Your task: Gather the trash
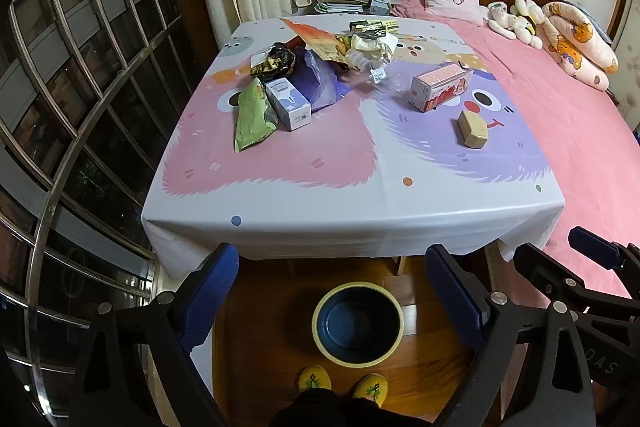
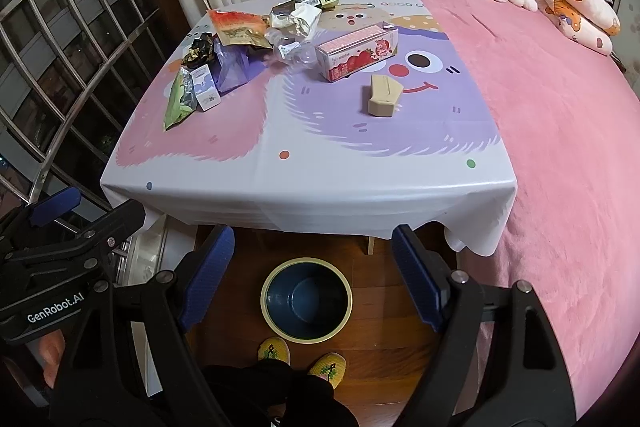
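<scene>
A dark blue bin with a cream rim point(image 1: 358, 323) point(image 2: 306, 300) stands on the wooden floor in front of the table. On the table lie a green wrapper point(image 1: 252, 119) point(image 2: 178, 99), a white-blue box point(image 1: 289, 103) point(image 2: 205, 87), a pink carton point(image 1: 440, 87) point(image 2: 356, 53), a tan block point(image 1: 473, 130) point(image 2: 382, 95), a purple bag point(image 1: 318, 81) and crumpled wrappers point(image 1: 320, 43) point(image 2: 240, 29). My left gripper point(image 1: 332, 293) and right gripper point(image 2: 312, 273) are both open and empty, held above the bin, short of the table's near edge.
The table carries a cartoon cloth point(image 1: 352, 195) point(image 2: 304, 179). A pink bed point(image 1: 580, 131) point(image 2: 560, 107) lies to the right, a barred window point(image 1: 80, 67) to the left. My slippered feet point(image 1: 342, 385) stand by the bin.
</scene>
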Demonstrator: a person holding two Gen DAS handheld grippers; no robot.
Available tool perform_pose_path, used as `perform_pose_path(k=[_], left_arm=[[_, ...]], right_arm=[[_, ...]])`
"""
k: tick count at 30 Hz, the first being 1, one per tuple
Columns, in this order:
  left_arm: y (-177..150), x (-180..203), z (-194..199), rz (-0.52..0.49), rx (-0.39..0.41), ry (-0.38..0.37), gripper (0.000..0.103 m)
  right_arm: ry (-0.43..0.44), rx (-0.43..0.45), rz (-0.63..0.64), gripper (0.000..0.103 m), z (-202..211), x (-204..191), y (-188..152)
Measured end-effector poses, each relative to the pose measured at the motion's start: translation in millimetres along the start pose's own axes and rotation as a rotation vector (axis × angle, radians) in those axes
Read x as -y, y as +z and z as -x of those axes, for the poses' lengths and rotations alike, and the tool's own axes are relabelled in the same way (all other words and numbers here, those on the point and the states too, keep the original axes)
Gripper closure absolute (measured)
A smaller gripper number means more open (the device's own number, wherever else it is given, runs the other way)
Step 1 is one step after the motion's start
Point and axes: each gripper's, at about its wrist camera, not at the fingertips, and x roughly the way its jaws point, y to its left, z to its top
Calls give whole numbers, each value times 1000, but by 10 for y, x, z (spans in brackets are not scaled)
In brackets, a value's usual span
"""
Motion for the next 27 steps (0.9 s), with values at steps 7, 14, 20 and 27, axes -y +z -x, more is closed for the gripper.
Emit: perform_pose_path(k=[7,14,20,27], left_arm=[[-4,7,-2,-3,2,1,8],[1,33,-23,1,4,0,8],[9,63,-32,6,0,-8,8],[0,73,-34,7,3,-4,9]], right_arm=[[17,4,11,24,-72,68,29],[30,8,11,24,-36,99,15],[40,7,11,25,-17,127,-1],[62,11,15,26,-9,141,-12]])
